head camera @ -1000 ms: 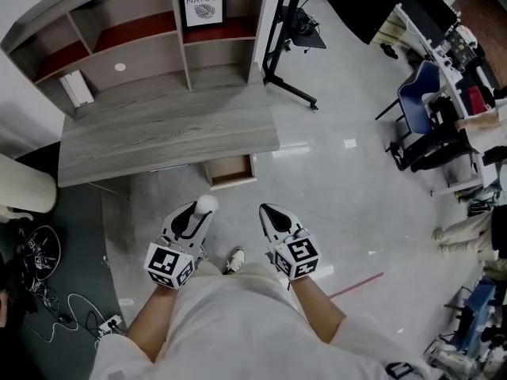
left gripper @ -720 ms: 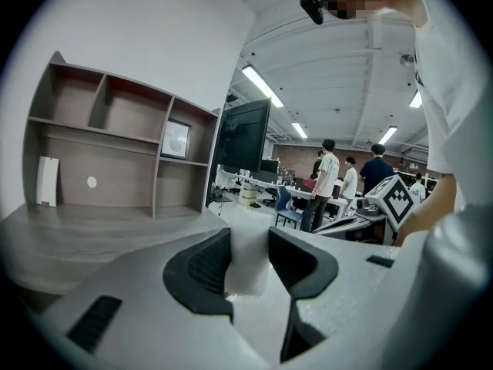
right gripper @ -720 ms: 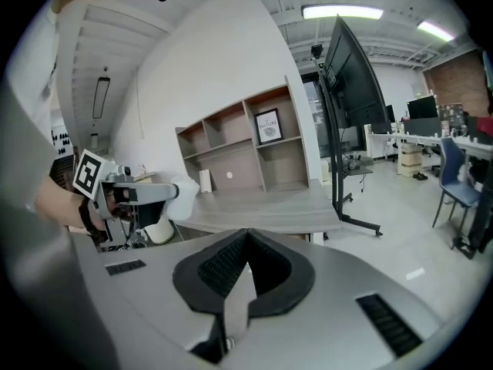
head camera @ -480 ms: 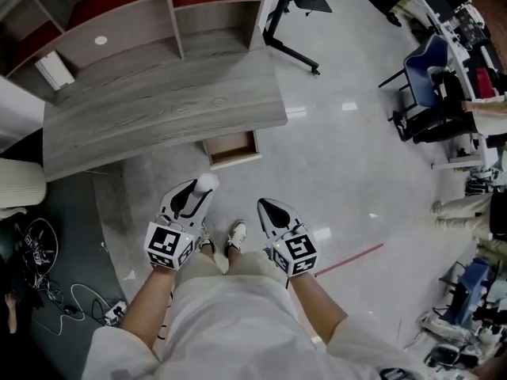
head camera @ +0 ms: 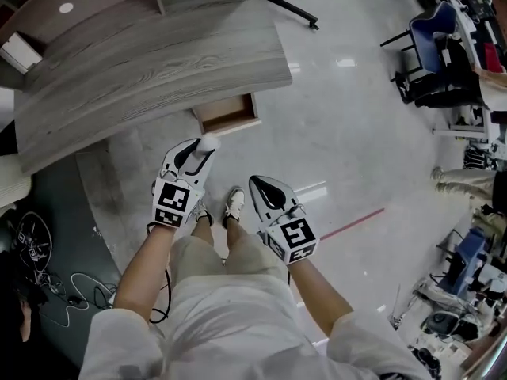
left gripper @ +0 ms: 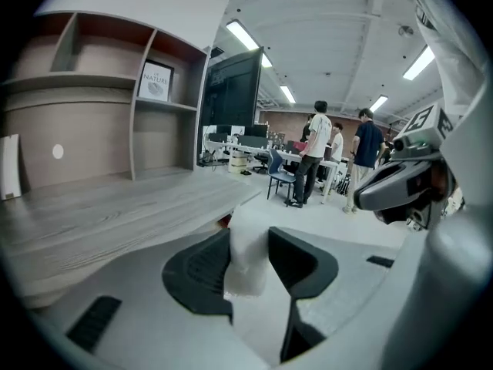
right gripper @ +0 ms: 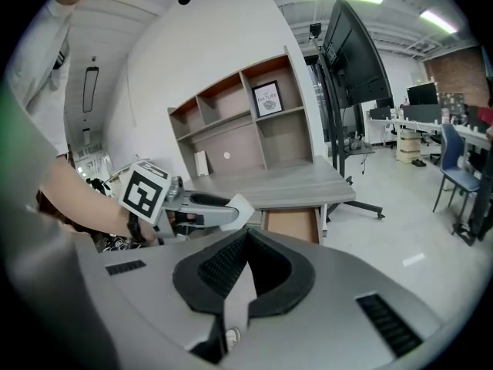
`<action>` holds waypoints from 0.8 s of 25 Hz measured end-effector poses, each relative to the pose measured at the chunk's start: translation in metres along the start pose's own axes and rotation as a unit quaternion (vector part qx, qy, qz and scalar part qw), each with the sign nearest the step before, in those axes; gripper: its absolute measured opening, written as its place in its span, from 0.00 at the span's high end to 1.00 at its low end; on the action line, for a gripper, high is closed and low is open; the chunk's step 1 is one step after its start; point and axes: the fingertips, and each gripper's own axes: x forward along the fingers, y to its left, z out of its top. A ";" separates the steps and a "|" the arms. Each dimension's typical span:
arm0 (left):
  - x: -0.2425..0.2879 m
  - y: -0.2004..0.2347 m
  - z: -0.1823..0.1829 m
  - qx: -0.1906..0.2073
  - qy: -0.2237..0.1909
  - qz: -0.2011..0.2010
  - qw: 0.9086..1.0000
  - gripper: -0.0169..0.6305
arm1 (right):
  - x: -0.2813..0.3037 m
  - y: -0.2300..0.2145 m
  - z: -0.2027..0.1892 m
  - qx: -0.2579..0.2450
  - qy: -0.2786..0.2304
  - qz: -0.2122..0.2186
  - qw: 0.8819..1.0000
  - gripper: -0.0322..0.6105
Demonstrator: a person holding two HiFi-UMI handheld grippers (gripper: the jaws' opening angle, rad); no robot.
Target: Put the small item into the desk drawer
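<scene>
A small white item (head camera: pixel 208 140) (left gripper: pixel 246 259) sits pinched between the pads of my left gripper (head camera: pixel 200 150), which is shut on it. It hangs above the floor just short of the open wooden drawer (head camera: pixel 230 115) (right gripper: pixel 293 223) under the grey desk (head camera: pixel 150 74) (left gripper: pixel 100 214). My right gripper (head camera: pixel 256 183) (right gripper: pixel 246 234) floats to the right of the left one, its jaws shut with nothing between them. In the right gripper view the left gripper (right gripper: pixel 202 206) shows with the white item (right gripper: pixel 238 206) at its tip.
A shelf hutch (right gripper: pixel 254 122) stands at the back of the desk. A black stand (head camera: pixel 285 2) rises right of it. Cables (head camera: pixel 47 291) lie on the floor at left. Chairs (head camera: pixel 432 50) and benches are at right; people (left gripper: pixel 316 156) stand far off.
Both grippers have sunk. The left one, still holding the white item, has come closer to the open drawer. The desk has slid up in the head view.
</scene>
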 end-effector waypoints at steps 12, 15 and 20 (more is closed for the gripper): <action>0.088 0.034 -0.047 0.045 0.041 0.011 0.998 0.73 | 0.023 -0.012 -0.068 0.024 0.051 0.010 0.998 0.95; 0.099 0.030 -0.049 0.063 0.053 0.005 0.997 0.73 | 0.025 -0.015 -0.073 0.030 0.049 0.011 0.998 0.95; 0.120 0.026 -0.055 0.106 0.082 -0.008 0.991 0.73 | 0.027 -0.025 -0.083 0.053 0.035 0.010 0.998 0.95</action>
